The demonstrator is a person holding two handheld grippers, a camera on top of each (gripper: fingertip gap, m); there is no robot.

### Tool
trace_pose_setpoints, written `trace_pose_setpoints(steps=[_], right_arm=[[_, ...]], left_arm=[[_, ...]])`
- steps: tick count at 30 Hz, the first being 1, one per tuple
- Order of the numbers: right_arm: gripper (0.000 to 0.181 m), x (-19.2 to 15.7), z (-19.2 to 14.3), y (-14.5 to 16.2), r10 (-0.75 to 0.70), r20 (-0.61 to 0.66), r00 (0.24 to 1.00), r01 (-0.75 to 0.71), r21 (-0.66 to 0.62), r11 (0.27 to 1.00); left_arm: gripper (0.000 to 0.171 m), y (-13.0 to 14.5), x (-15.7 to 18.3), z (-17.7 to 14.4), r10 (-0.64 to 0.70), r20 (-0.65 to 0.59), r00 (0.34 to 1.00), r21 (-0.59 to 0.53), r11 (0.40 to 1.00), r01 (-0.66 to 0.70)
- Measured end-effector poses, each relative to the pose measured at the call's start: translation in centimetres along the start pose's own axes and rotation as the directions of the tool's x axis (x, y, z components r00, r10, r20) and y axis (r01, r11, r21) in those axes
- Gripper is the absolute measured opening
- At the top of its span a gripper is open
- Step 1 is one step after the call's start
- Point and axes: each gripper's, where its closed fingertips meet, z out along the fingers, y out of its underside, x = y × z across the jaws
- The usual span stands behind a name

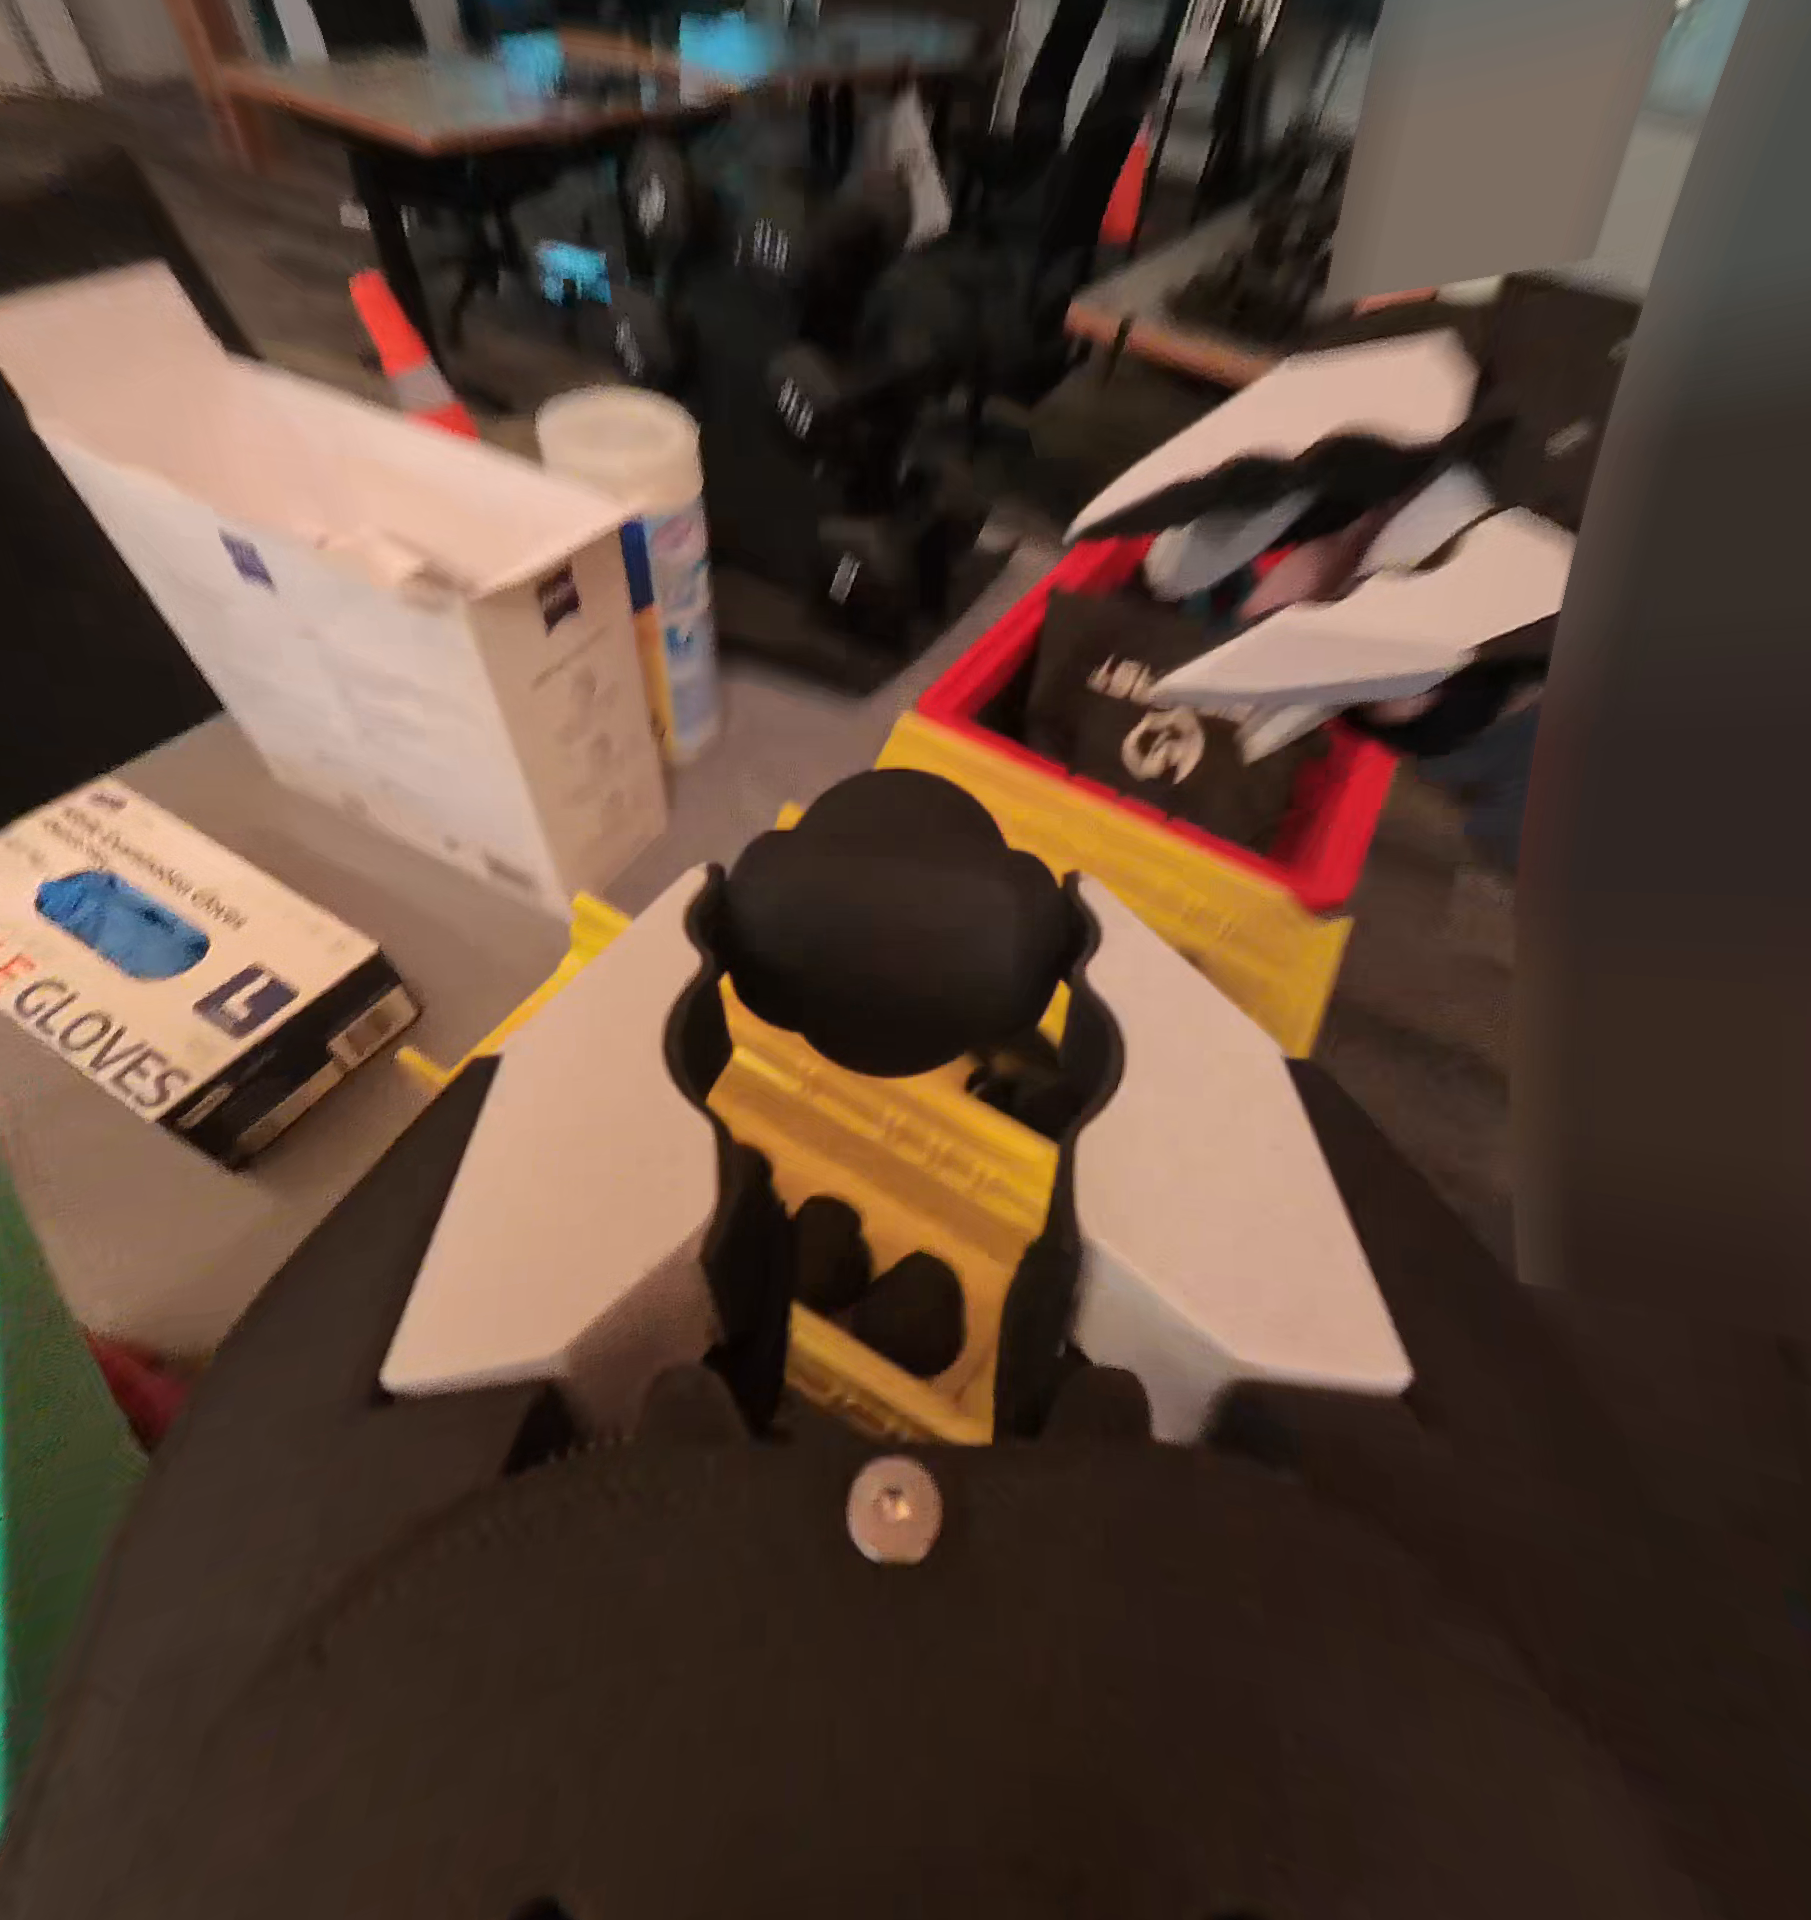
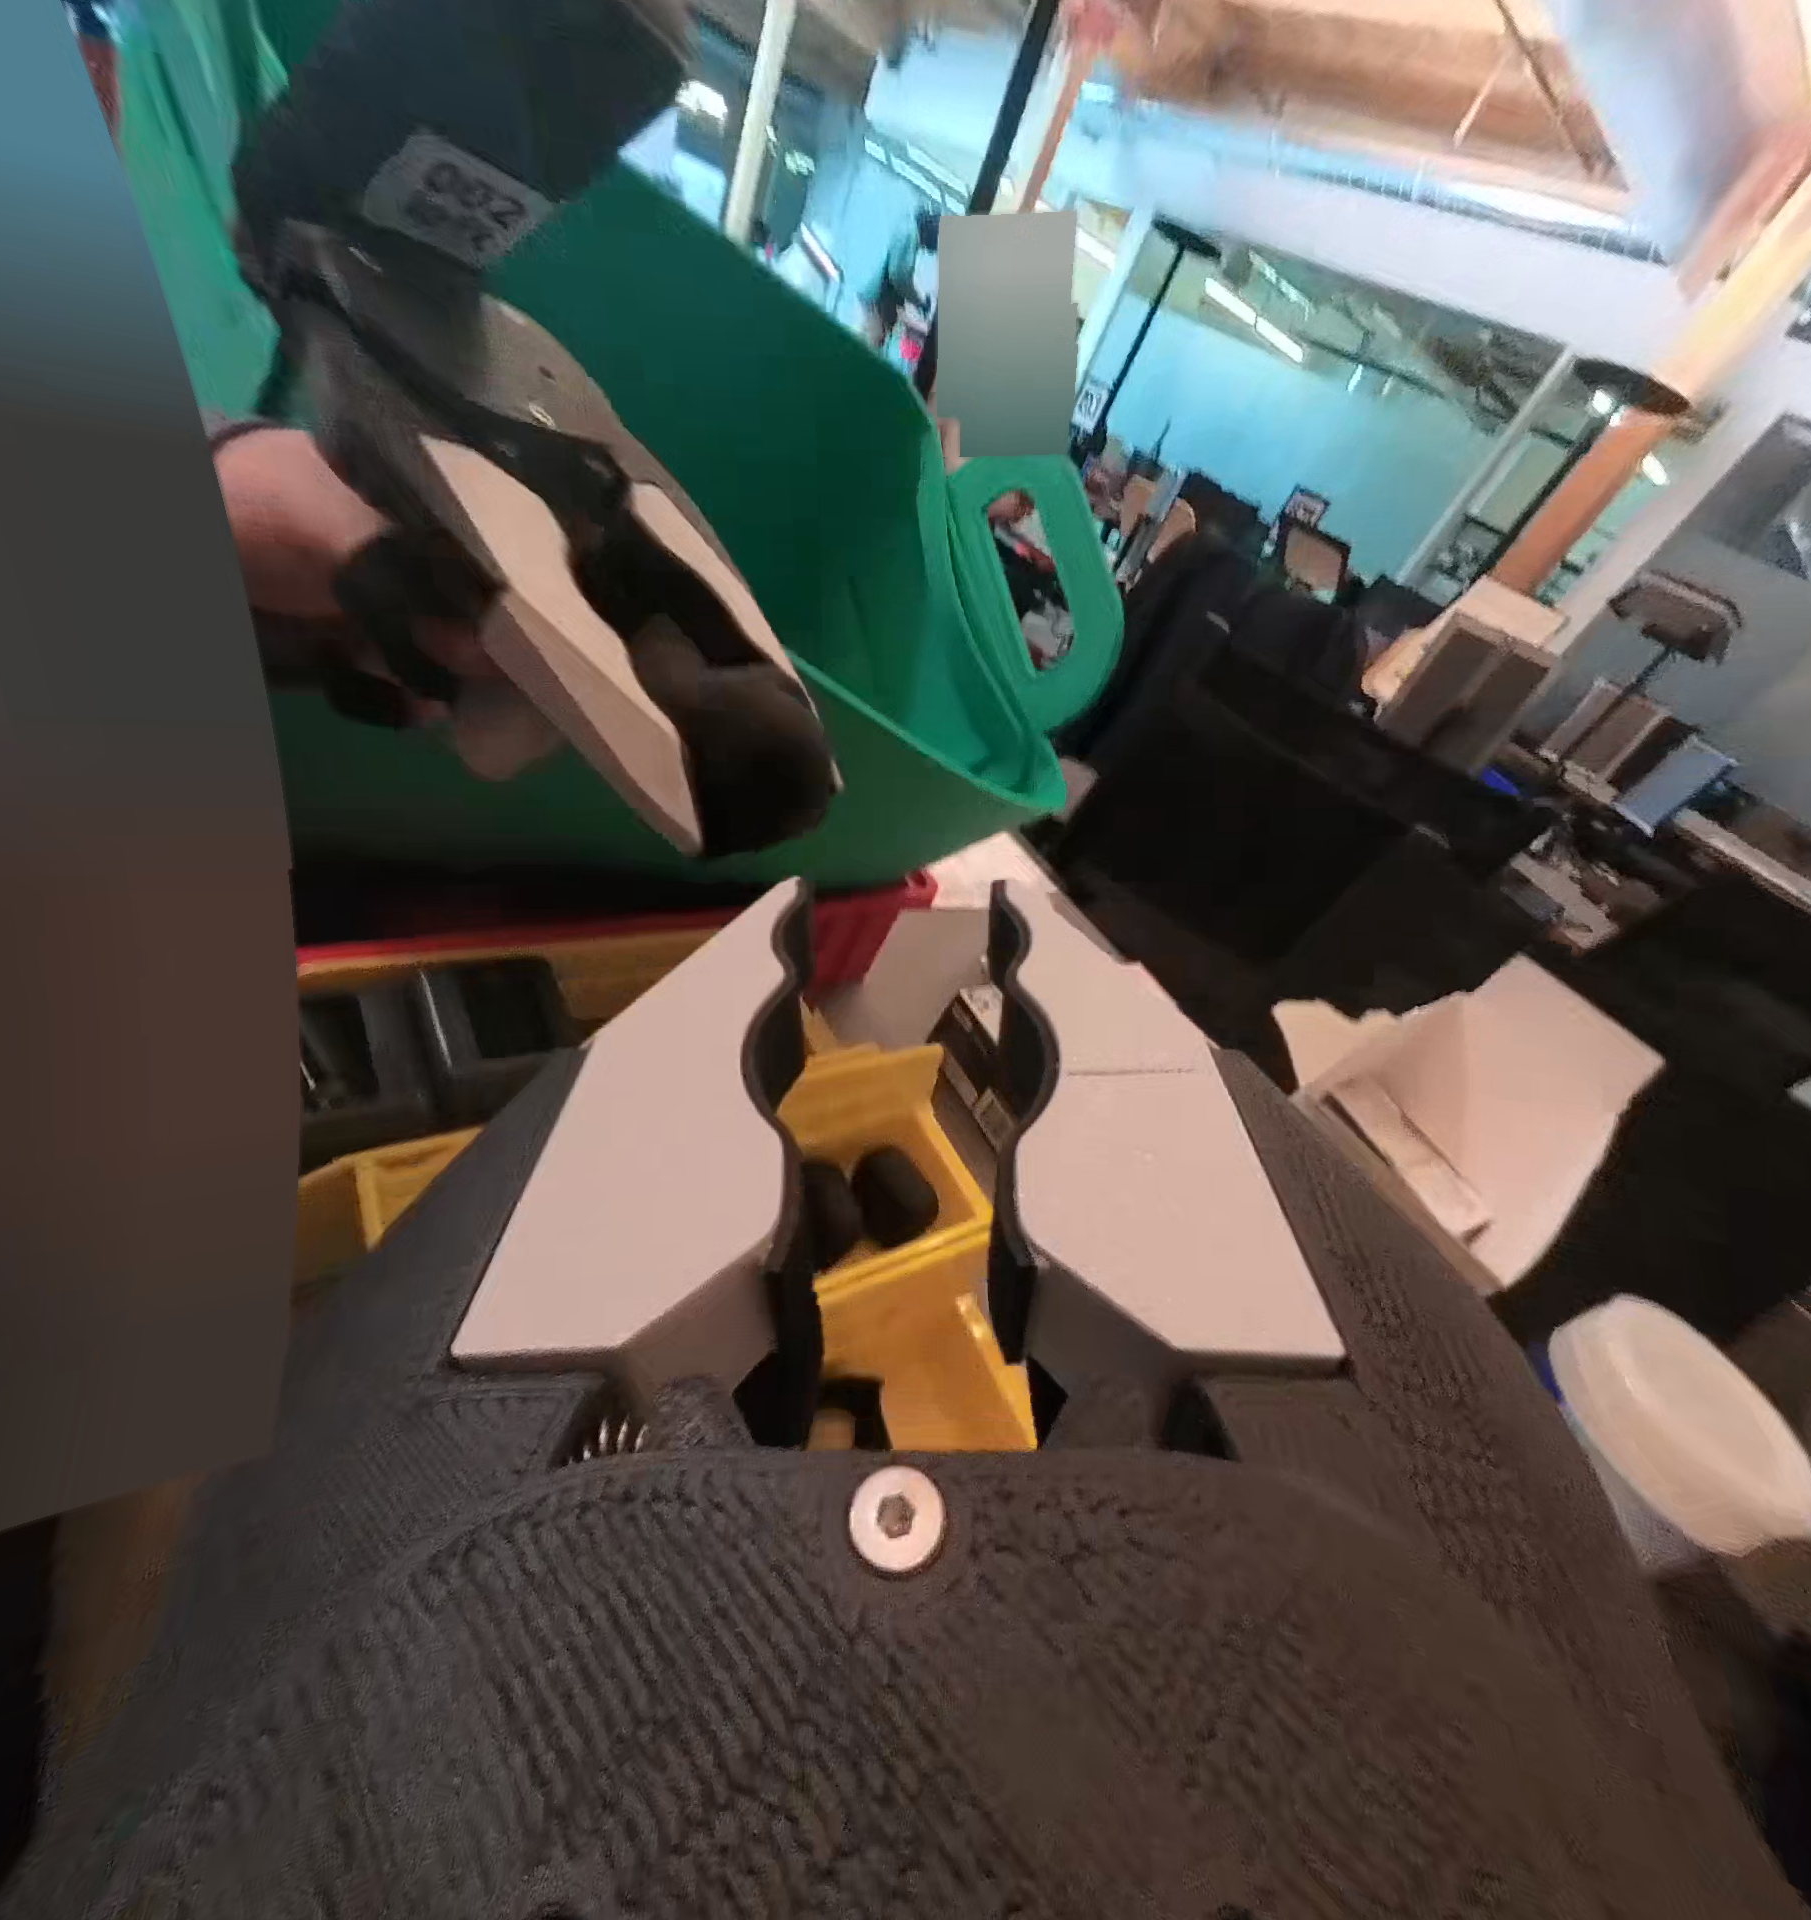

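Cluttered workshop, grey tabletop (image 1: 132,1226). Left gripper (image 1: 885,925) clamped on black lobed knob (image 1: 885,935), held above yellow bin (image 1: 880,1164), perhaps for sorting. Right gripper (image 2: 901,935), jaws narrowly parted, empty, over red-rimmed crate (image 1: 1316,831) at two o'clock. Glove box (image 1: 184,966) at nine.

A: left gripper (image 1: 885,935)? 
B: clamped on a black rounded piece (image 1: 885,925), tilted down. 
A: right gripper (image 2: 901,935)? 
B: fingers parted, nothing between them, angled forward.
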Motion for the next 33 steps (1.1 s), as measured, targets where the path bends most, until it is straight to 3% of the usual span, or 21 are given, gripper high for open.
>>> trace_pose_setpoints(steps=[1,5,9,11,16,19,23,26,29,33], right_arm=[[0.03,-0.1,0.1,0.8,0.007,0.001,1.0,-0.007,-0.025,1.0],[0.033,-0.5,1.7,4.6,0.183,0.059,0.981,-0.171,-0.166,0.971],[0.04,-0.7,4.8,7.3,0.552,0.042,0.833,-0.523,-0.266,0.81],[0.046,-0.8,6.4,8.2,0.621,-0.002,0.783,-0.596,-0.284,0.751],[0.053,-1.5,9.2,9.5,0.613,-0.047,0.788,-0.585,-0.366,0.724],[0.06,-2.7,9.8,11.0,0.584,-0.043,0.811,-0.524,-0.497,0.691],[0.052,-3.5,10.0,12.9,0.505,-0.031,0.862,-0.423,-0.593,0.685],[0.051,-3.8,9.7,12.6,0.539,0.058,0.84,-0.414,-0.572,0.708],[0.05,-4.8,8.7,10.3,0.649,0.251,0.719,-0.463,-0.523,0.716],[0.051,-5.3,7.3,8.2,0.712,0.408,0.571,-0.509,-0.505,0.697]], left_arm=[[0.063,1.5,-0.9,1.2,0.015,0.002,1.0,-0.058,0.998,-0.015],[0.063,5.8,-3.5,4.3,0.111,0.014,0.994,-0.21,0.972,-0.106],[0.064,7.0,-5.4,5.8,0.257,0.135,0.957,-0.268,0.939,-0.214],[0.063,7.1,-6.1,6.3,0.33,0.209,0.921,-0.295,0.919,-0.262],[0.063,7.4,-6.7,7.3,0.485,0.292,0.825,-0.377,0.851,-0.367],[0.063,7.8,-6.6,7.7,0.539,0.307,0.784,-0.413,0.818,-0.401],[0.063,8.0,-6.4,8.0,0.598,0.327,0.732,-0.442,0.781,-0.44],[0.064,7.8,-5.6,8.1,0.549,0.305,0.778,-0.342,0.826,-0.448],[0.083,7.8,-4.3,7.8,0.469,0.23,0.852,-0.202,0.88,-0.43],[0.061,6.0,-2.3,6.6,0.504,0.215,0.837,0.015,0.855,-0.519]])
